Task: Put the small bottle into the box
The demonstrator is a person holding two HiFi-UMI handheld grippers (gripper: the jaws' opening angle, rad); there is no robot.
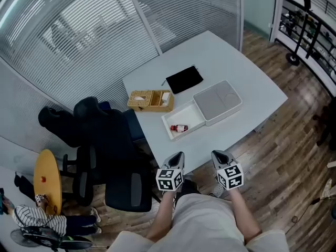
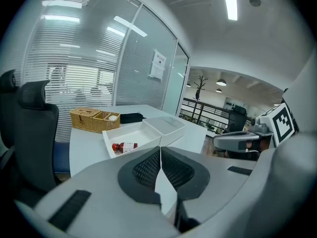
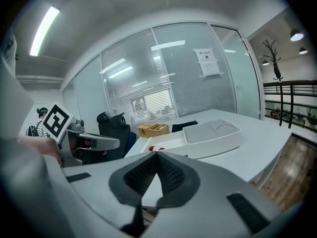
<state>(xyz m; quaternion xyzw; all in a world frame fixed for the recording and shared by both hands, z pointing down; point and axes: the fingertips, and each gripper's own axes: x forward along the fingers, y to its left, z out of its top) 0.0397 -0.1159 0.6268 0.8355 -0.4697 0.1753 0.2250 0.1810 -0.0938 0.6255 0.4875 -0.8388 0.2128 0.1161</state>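
Note:
The small bottle (image 1: 179, 128), clear with a red cap and red contents, lies on its side inside the open white box (image 1: 191, 116) on the white table (image 1: 236, 67). The box's lid (image 1: 218, 101) rests against the box's right side. Both grippers hover off the table's near edge, close to my body and well short of the box. My left gripper (image 1: 177, 156) is shut with nothing between its pads. My right gripper (image 1: 218, 155) is shut and empty as well. Past the closed jaws, the left gripper view shows the bottle (image 2: 124, 147) and the right gripper view shows it (image 3: 156, 148) too.
A wicker basket (image 1: 150, 100) and a black pouch (image 1: 184, 79) sit behind the box. Black office chairs (image 1: 105, 140) stand at the table's left. A round yellow table (image 1: 46, 180) and a seated person (image 1: 42, 219) are at the far left. Wooden floor lies to the right.

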